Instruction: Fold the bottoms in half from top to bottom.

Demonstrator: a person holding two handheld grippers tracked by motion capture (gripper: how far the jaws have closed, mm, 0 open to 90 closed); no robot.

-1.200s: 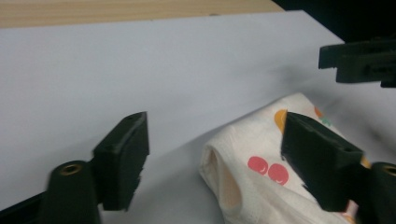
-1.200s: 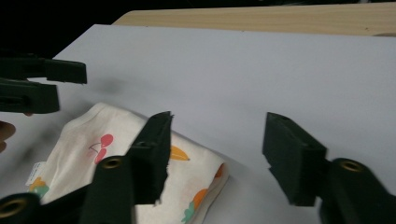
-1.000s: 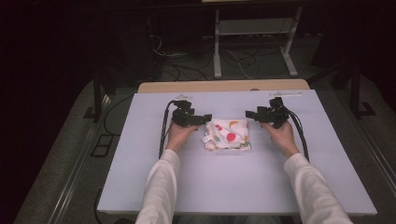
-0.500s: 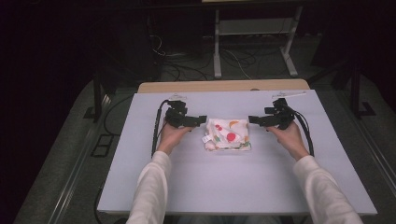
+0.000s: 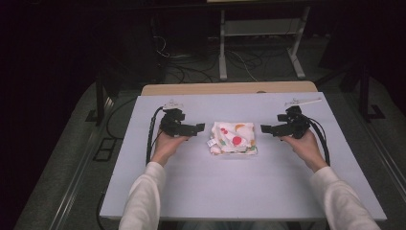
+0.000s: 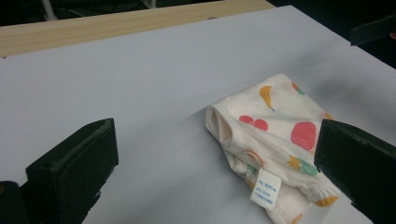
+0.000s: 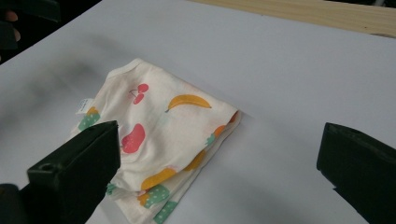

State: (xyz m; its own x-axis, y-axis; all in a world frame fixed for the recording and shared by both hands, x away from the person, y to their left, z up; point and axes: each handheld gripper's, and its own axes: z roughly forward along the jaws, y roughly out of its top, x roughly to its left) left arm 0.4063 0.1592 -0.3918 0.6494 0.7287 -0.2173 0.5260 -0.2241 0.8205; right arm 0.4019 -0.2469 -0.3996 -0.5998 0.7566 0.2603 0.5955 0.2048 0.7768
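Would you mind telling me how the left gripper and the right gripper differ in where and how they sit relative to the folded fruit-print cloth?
The left gripper sits left of the folded cloth, jaws pointing rightward; the right gripper sits on its right, jaws pointing leftward. The cloth's white tag lies on the left gripper's side, not the right gripper's. Both are open, clear of the cloth.

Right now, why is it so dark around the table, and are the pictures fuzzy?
High view: light falls on the white table, the floor behind stays dark. Left gripper view: the folded fruit-print cloth looks sharp. Right gripper view: a soft grey shadow lies beside the cloth.
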